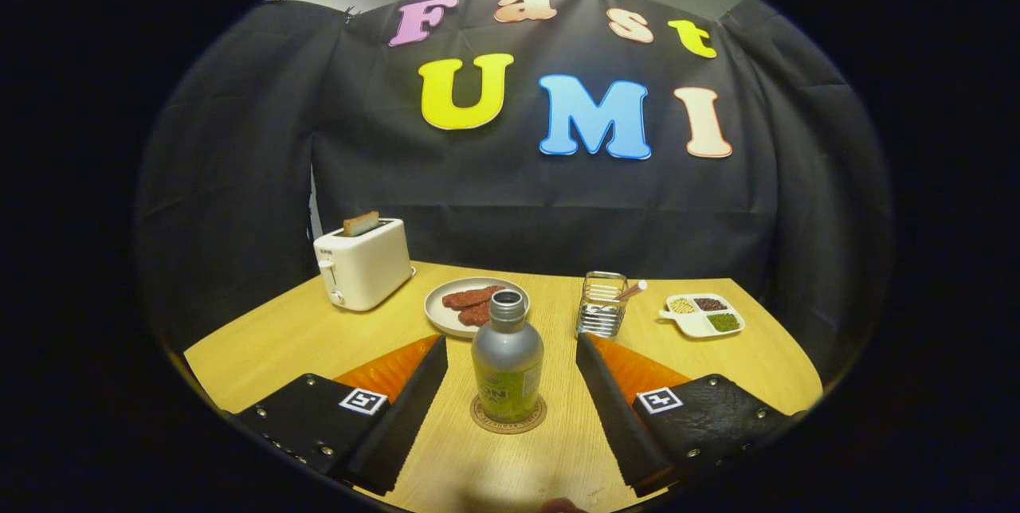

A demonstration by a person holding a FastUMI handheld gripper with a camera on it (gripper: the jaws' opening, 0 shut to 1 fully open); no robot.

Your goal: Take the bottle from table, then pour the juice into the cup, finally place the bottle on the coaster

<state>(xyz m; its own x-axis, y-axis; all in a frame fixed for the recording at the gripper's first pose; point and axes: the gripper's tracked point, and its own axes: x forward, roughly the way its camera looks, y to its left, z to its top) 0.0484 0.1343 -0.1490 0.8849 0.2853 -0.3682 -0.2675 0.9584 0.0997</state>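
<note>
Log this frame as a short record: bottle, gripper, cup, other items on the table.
bottle: upright, cap off, standing on the coaster
gripper: open, fingers either side of the bottle, not touching it
cup: clear glass with a straw, beyond the fingers
other items: toaster holding a slice, plate of meat, divided dish
table: wood

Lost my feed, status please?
Gripper open, jaws either side of bottle, not touching. Bottle upright on coaster. Plate and wire holder beyond, nothing between.
</note>
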